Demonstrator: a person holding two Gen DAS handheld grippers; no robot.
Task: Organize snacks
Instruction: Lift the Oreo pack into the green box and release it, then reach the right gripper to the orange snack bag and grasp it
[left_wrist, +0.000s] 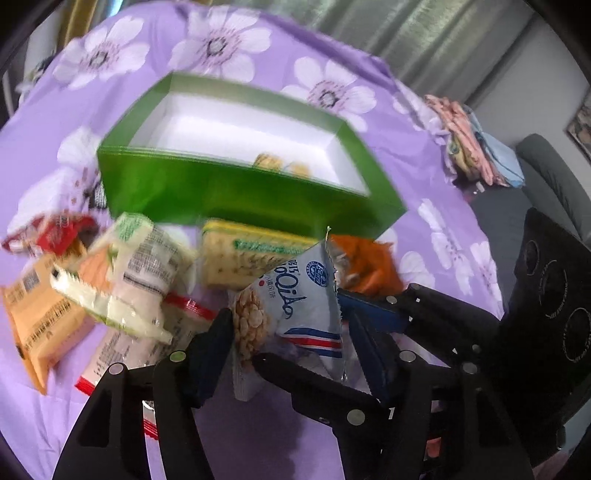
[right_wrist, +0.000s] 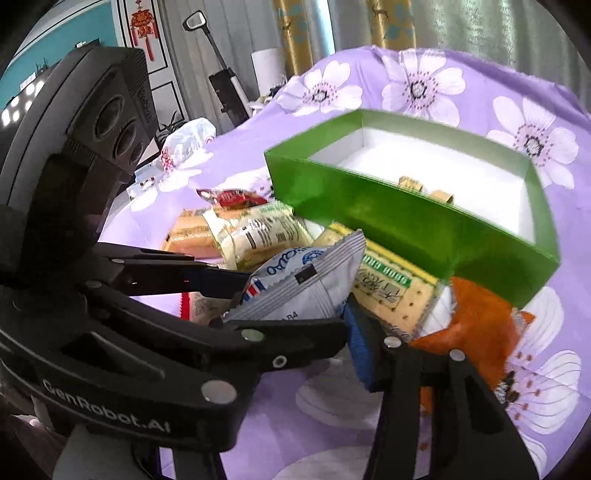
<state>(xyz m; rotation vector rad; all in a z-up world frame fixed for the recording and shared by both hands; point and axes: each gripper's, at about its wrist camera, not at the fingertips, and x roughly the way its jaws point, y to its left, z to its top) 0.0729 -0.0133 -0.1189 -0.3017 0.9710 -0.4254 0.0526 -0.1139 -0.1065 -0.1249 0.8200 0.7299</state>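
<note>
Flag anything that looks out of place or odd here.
The green box holds only two small yellow packets, while the other snacks lie heaped outside against its near wall. The blue-and-white peanut packet stands tilted on end in the jaws of the left gripper.

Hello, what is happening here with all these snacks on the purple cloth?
A person is sorting snacks with two handheld grippers. Both the left gripper and the right gripper are at the same blue-white snack bag, which sits between their fingers above the pile. The green box stands just behind, nearly empty, with only a couple of small yellow items inside. Other packets, such as the yellow cracker pack, still lie on the flowered cloth.
</note>
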